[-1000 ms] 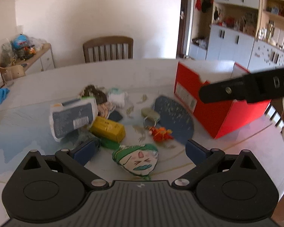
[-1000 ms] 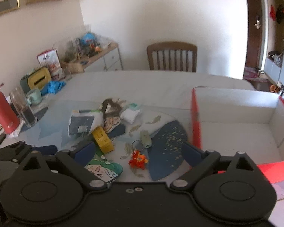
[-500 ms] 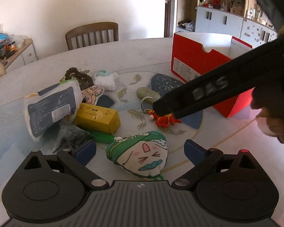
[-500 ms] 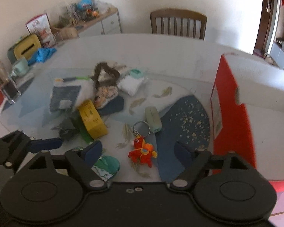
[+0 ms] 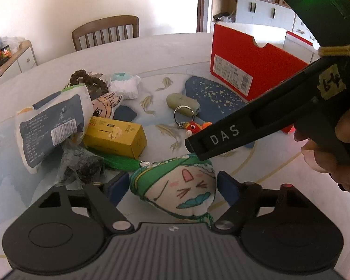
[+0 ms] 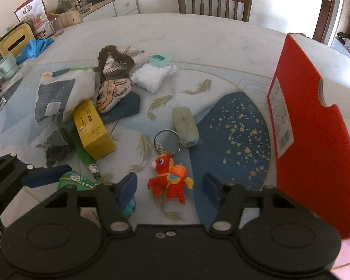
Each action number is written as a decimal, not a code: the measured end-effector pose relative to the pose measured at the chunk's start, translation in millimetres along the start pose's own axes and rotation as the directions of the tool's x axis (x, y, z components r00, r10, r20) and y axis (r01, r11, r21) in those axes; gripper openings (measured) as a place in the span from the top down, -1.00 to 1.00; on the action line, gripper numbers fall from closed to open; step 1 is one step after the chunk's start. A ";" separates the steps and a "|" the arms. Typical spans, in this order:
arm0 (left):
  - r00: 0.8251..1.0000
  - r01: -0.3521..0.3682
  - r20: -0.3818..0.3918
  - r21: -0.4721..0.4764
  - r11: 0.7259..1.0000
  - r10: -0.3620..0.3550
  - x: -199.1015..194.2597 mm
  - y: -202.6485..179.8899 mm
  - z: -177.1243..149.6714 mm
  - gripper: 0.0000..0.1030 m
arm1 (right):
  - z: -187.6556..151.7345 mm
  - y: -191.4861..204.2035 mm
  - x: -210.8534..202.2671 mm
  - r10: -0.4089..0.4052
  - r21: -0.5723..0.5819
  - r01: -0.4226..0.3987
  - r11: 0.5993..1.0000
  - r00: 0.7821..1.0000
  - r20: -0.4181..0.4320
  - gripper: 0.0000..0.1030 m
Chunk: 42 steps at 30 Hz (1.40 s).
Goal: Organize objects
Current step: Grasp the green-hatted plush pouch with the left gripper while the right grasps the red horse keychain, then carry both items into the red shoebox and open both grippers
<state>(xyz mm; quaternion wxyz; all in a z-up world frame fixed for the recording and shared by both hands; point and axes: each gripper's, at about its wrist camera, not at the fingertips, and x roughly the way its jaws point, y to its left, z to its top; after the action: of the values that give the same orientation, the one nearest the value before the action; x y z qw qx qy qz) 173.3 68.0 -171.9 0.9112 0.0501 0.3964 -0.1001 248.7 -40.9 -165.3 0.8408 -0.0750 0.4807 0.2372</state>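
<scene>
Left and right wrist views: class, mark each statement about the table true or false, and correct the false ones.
1. The left claw straddles the green-capped doll. True.
2. The right claw is shut on the red keychain. False: it is open, with the keychain lying between its fingers.
3. The yellow box stands inside the red box. False: it lies on the table among the clutter.
4. A chair stands at the table's far side. True.
</scene>
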 end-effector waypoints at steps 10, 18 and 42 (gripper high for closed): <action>1.000 0.013 -0.002 0.016 1.000 -0.013 -2.0 2.4 1.3 -0.46 | 2.7 4.2 2.1 -0.029 -0.014 0.029 0.999 0.999 0.012 0.20; 1.000 0.012 0.011 0.020 1.000 -0.012 -10.1 5.7 5.0 -0.39 | 4.0 5.5 -13.9 0.008 0.023 -0.009 1.000 0.999 0.041 0.28; 0.993 0.087 0.072 0.086 0.992 -0.094 -69.4 16.9 59.3 -0.39 | 13.7 -9.2 -123.6 0.006 0.141 -0.034 0.989 0.981 0.195 0.30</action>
<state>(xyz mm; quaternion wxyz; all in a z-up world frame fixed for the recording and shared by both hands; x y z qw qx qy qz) 173.1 84.2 -80.5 0.9173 0.0659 0.3588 -0.1595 211.0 -84.5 -54.7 0.8845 0.0142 0.4131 0.2163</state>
